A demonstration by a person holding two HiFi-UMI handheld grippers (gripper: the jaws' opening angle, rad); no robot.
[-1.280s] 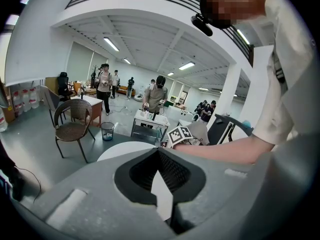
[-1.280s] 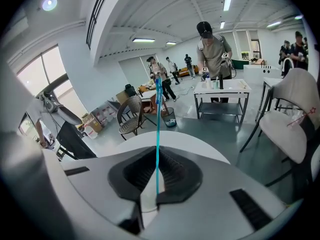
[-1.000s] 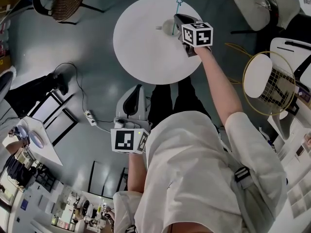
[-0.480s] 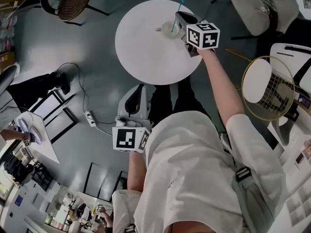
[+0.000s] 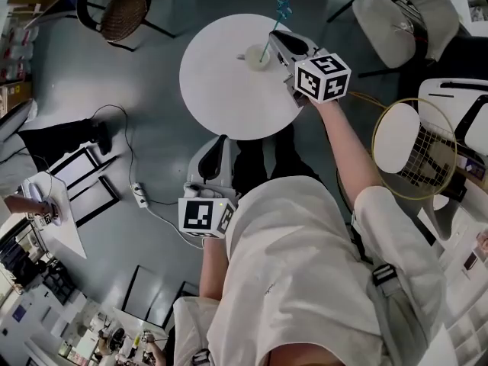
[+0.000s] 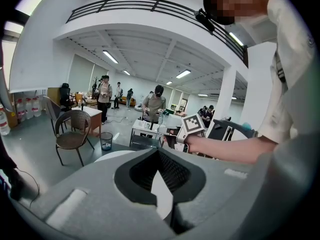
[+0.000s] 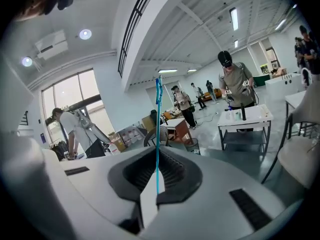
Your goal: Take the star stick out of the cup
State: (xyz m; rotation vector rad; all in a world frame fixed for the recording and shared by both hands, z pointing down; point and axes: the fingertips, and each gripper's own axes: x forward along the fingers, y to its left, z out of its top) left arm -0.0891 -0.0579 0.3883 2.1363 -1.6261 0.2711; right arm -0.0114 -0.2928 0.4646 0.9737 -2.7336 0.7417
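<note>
A round white table (image 5: 221, 90) carries a small pale cup (image 5: 257, 58) near its far edge. The teal star stick (image 5: 280, 10) leans up and to the right from over the cup. My right gripper (image 5: 276, 33) is shut on its thin shaft beside the cup. In the right gripper view the stick (image 7: 158, 124) rises straight from between the closed jaws of the right gripper (image 7: 158, 151), and the cup is hidden there. Whether the stick's lower end is still inside the cup I cannot tell. My left gripper (image 5: 216, 142) hangs shut and empty off the table's near edge; the left gripper (image 6: 159, 156) faces the table.
A wicker chair (image 5: 122, 10) stands at the far left of the table. A white chair (image 5: 396, 14) and a gold wire-frame seat (image 5: 415, 136) are at the right. A cable with a power strip (image 5: 141, 181) lies on the floor. Several people stand in the background.
My right gripper has tilted and shifted slightly with the stick, which now leans more to the right over the cup. The left gripper stays where it was.
</note>
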